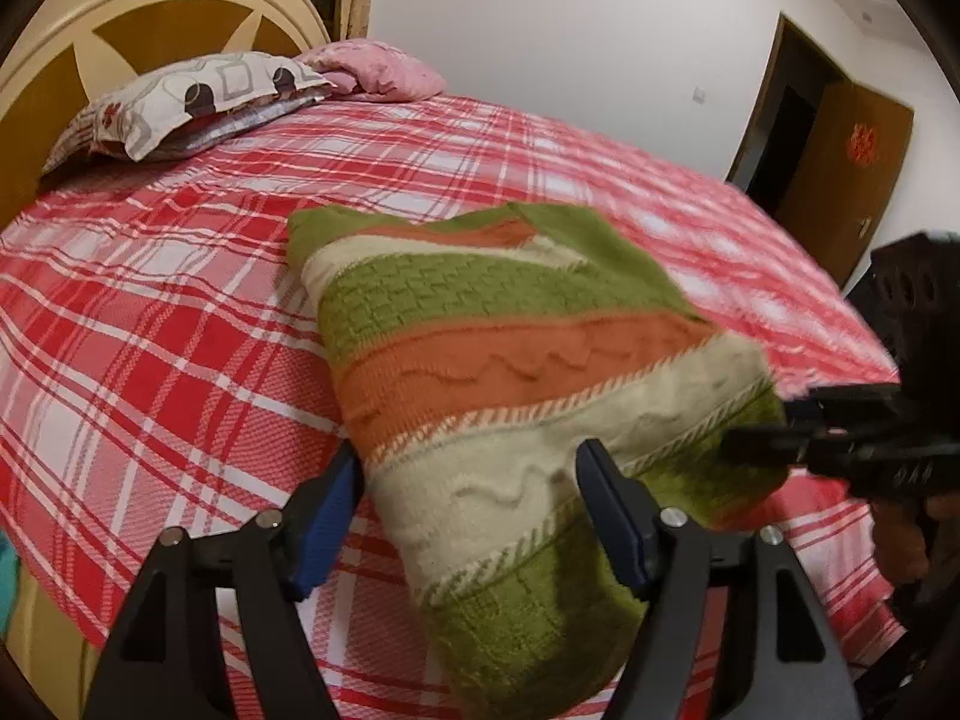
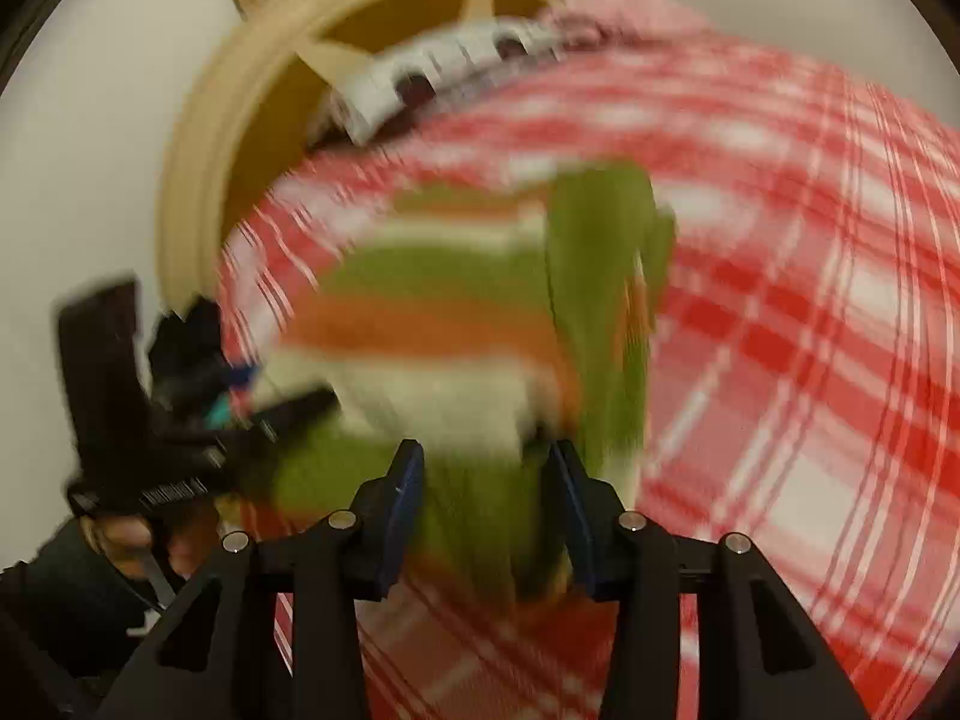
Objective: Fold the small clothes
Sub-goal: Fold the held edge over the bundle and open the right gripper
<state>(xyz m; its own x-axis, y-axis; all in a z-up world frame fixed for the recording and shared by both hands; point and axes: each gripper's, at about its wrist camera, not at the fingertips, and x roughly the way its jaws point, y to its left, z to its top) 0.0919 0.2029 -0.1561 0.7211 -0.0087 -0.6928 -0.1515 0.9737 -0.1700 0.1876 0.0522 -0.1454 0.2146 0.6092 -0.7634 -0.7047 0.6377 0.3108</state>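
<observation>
The bed (image 1: 180,324) fills both views, spread with a red-and-white plaid sheet (image 1: 150,360); a headboard (image 1: 138,18) stands at its far end, with a patterned pillow (image 1: 180,102) and a pink cloth (image 1: 378,69) against it; a white wall (image 1: 570,48) and a brown door (image 1: 852,180) lie beyond.

The sweater (image 1: 510,372), striped green, orange and cream, lies on the sheet near the bed's near edge, already doubled into a thick bundle; its near end appears lifted off the sheet, though the right wrist view is too blurred to confirm.

The left hand-held gripper (image 1: 474,516) has its jaws wide apart with the sweater's cream and green bands between them; whether the pads touch the knit I cannot tell, and it does not seem to be clamped. The right hand-held gripper (image 2: 486,510) also straddles green cloth with jaws spread; the blur hides whether it pinches anything, so its hold cannot be told.

The sweater looks soft, thick and light; it should sag and drape rather than keep shape, and the fuzzy knit should grip well, not slip. The layers may slide apart, so I would take hold at the folded edge or a corner, pinching all layers together, one hand-held gripper at each end.
</observation>
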